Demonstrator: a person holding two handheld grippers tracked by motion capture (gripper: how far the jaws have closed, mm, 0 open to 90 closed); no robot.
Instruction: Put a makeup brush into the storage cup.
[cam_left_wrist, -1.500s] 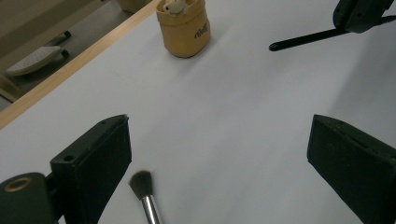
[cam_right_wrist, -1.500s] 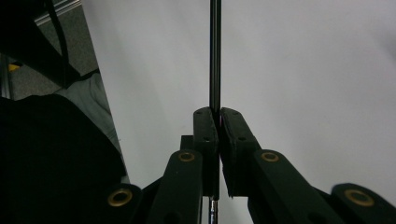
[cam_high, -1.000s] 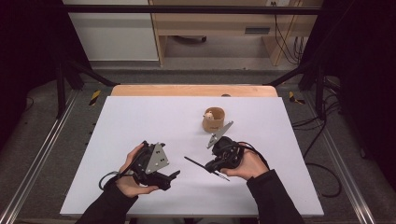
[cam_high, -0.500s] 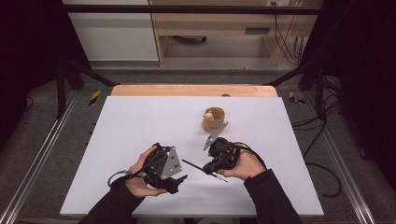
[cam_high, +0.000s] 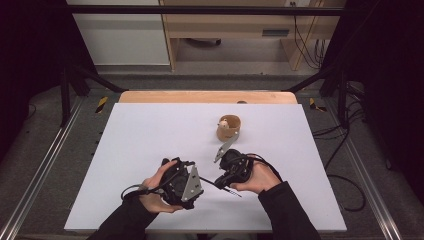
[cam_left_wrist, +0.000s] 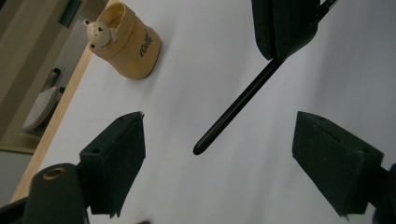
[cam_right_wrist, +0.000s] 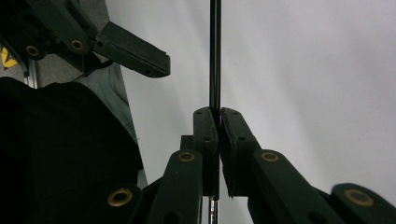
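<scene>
With my right gripper (cam_right_wrist: 218, 116) clenched on the pen (cam_left_wrist: 236, 108), my left gripper (cam_left_wrist: 219, 154), jaws wide but closing, probably should centre its tip first.

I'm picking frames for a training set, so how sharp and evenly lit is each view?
High view: soft overall, the white table bright, surroundings dark. Left gripper view: the yellow cup and black pen crisp, its own jaws slightly soft, with faint shadows. Right gripper view: the right tool sharp on the pen, the dark sleeve underexposed.
</scene>
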